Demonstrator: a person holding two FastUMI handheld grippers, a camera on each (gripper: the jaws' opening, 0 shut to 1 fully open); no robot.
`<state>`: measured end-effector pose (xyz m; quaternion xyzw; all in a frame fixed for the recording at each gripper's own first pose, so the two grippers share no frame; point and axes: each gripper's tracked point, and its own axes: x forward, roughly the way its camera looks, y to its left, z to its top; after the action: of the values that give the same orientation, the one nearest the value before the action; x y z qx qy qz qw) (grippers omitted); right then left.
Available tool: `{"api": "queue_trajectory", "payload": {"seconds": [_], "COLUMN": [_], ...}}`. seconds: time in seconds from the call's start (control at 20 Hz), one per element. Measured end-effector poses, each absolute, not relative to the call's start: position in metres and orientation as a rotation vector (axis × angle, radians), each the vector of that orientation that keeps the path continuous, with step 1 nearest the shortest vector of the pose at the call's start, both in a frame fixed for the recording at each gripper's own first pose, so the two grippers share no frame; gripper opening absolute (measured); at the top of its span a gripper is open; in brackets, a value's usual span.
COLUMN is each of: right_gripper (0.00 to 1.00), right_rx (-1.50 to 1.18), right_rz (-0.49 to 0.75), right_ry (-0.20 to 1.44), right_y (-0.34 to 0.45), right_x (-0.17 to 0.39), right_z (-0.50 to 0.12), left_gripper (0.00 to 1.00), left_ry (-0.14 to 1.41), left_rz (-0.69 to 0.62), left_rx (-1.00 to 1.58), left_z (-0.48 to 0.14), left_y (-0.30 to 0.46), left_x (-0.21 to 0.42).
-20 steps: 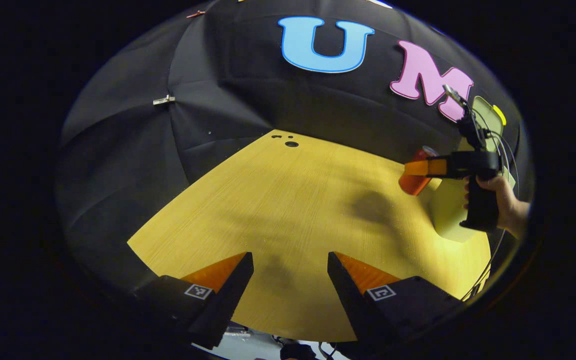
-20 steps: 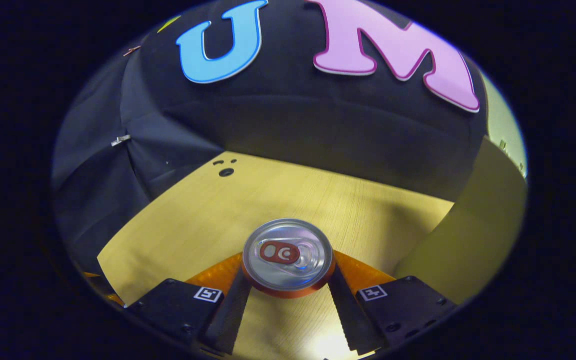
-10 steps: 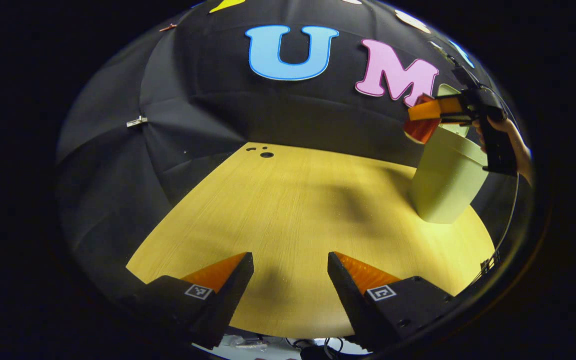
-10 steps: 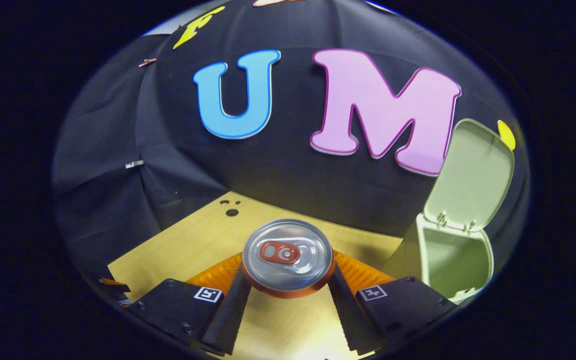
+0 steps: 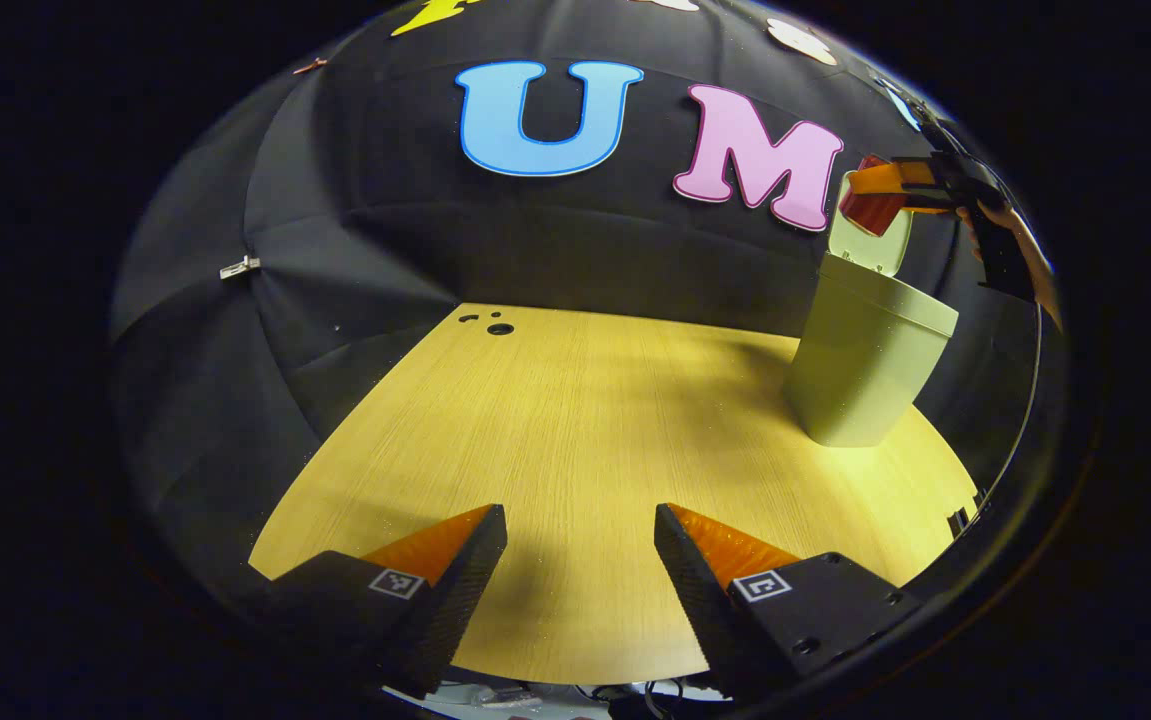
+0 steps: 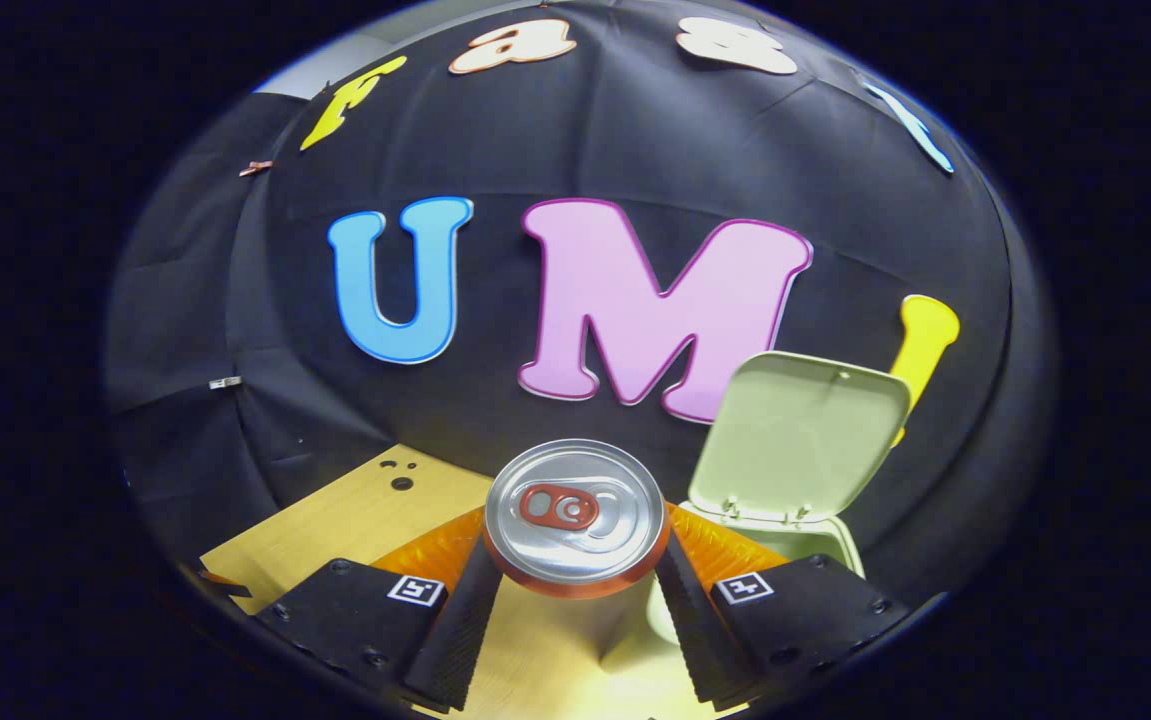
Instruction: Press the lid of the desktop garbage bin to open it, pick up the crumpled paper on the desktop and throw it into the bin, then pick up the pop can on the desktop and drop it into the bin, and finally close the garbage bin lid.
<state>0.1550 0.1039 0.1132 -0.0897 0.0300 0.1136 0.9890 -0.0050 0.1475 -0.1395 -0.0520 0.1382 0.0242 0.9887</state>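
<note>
Gripping the pop can (image 6: 575,515) between both fingers, the right gripper (image 6: 575,590) holds it in the air, top end toward the camera; the silver lid and its red pull tab are visible, and no brand or print on the can can be read. In the left gripper view the same can (image 5: 873,208) hangs above the garbage bin (image 5: 865,365), just in front of the raised lid (image 5: 870,245), with a hand (image 5: 1020,250) on the gripper handle. In the right gripper view the bin (image 6: 815,545) stands just right of the can, lid (image 6: 800,435) hinged upright and the mouth open. The crumpled paper cannot be made out.

The left gripper (image 5: 580,555) hovers low over the wooden desktop (image 5: 575,420), fingers spread apart with nothing between them. Each gripper body carries a small square black-and-white marker; these hold no readable text.
</note>
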Motion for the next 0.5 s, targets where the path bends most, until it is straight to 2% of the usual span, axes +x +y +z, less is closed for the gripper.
{"api": "queue_trajectory", "payload": {"seconds": [0.2, 0.5], "right_gripper": [0.83, 0.83], "right_rx": [-0.167, -0.146], "right_rz": [0.184, 0.181], "right_ry": [0.053, 0.101], "right_y": [0.057, 0.002], "right_x": [0.168, 0.194], "right_z": [0.12, 0.1], "left_gripper": [0.98, 0.96], "left_ry": [0.269, 0.278], "left_rz": [0.078, 0.142], "left_rx": [-0.097, -0.134], "left_z": [-0.13, -0.121], "left_y": [0.136, 0.101], "left_x": [0.001, 0.011]}}
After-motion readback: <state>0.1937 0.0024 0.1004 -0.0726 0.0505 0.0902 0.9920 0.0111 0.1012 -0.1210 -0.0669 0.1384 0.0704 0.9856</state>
